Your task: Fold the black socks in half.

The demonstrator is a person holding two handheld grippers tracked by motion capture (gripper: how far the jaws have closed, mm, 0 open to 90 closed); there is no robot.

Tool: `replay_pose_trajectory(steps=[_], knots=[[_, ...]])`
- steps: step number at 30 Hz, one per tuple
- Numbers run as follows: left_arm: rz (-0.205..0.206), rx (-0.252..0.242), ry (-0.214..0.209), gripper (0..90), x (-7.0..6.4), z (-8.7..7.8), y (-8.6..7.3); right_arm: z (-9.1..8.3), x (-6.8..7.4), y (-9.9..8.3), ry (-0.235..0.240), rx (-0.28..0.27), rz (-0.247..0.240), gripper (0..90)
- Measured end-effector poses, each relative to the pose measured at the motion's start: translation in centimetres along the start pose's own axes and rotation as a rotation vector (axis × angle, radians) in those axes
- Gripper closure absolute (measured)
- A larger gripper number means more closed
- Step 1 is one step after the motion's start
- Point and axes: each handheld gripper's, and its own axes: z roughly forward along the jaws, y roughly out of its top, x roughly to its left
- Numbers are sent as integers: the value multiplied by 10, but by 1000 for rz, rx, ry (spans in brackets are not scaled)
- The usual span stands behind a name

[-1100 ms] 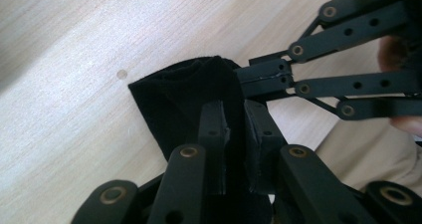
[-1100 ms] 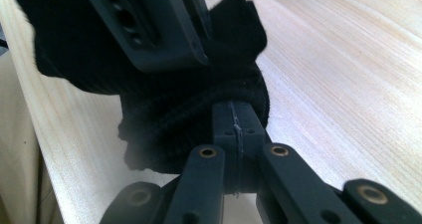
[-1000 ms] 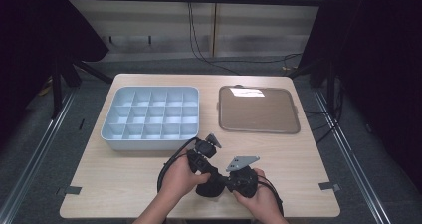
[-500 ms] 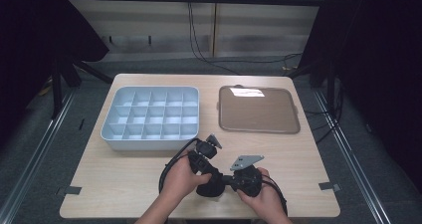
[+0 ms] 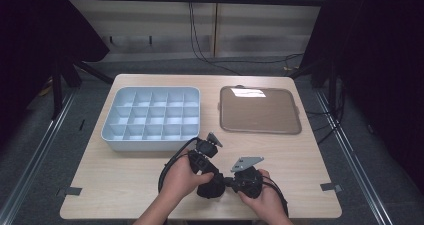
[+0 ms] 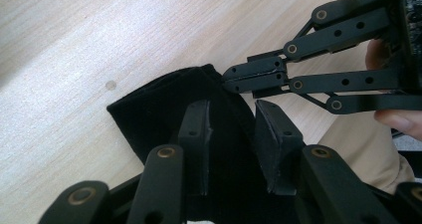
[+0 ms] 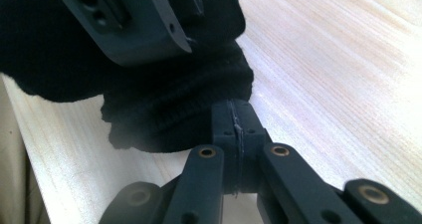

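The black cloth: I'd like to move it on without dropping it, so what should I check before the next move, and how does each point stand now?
1. Right gripper pinches the black cloth: ok, its jaws are shut together at the cloth's edge.
2. Left gripper has a hold: not ok, its jaws stand apart with the cloth between them.
3. Cloth off the table: cannot tell, it may be resting on the wood.
4. Grippers clear of each other: not ok, they are very close together in both gripper views.
5. Grey divided box free to receive: ok, its compartments look empty.
6. Brown tray free: ok, nothing lies on it.
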Motion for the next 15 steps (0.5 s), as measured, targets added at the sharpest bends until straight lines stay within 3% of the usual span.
replay_pose_trajectory(steps=[10,15], knots=[[-6,-7,6,659,2,-6,0,2,0,0,0,6,0,900],[-17,-1,2,673,3,-1,1,2,1,0,-5,8,0,900]])
